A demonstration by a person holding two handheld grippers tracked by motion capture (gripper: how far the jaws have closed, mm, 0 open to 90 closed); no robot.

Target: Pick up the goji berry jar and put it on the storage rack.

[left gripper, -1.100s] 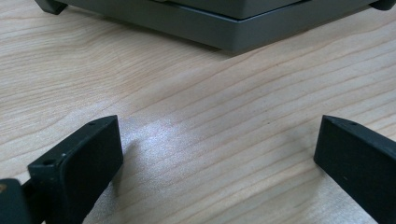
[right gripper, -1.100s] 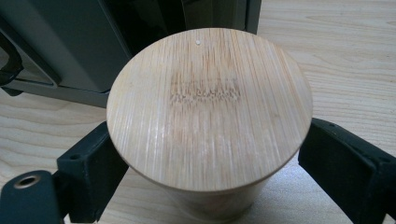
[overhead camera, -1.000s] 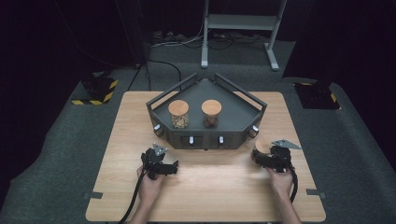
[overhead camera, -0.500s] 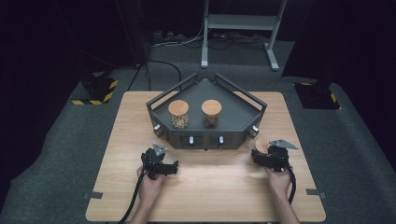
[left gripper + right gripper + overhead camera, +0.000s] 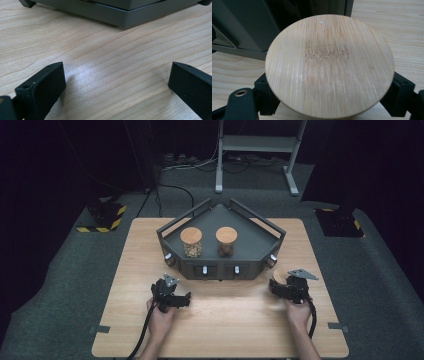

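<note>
Since a second ago the hands have kept their places, but the right gripper (image 5: 283, 287) has just been closing its jaws, and a jar (image 5: 329, 66) with a round bamboo lid now stands between them. In the right gripper view the two black jaws sit tight against either side of the jar just under the lid; they look to be pinching it, though the contact itself is hidden beneath the lid's rim.

The jar stands upright on the table (image 5: 230, 325), at the front right corner of the dark tray (image 5: 220, 265), directly ahead of the right gripper. Its long axis is vertical, and the jaws take it from the side, level with the tabletop. The right hand is plainly the nearer; the left gripper (image 5: 174, 296) rests well apart at the tray's front left, jaws spread wide over bare wood.

Two more jars (image 5: 191, 241) stand side by side in the tray, so I judge this one is bound there too: up and over the rail.

The table is pale wood grain on grey carpet; the room beyond is dark.
</note>
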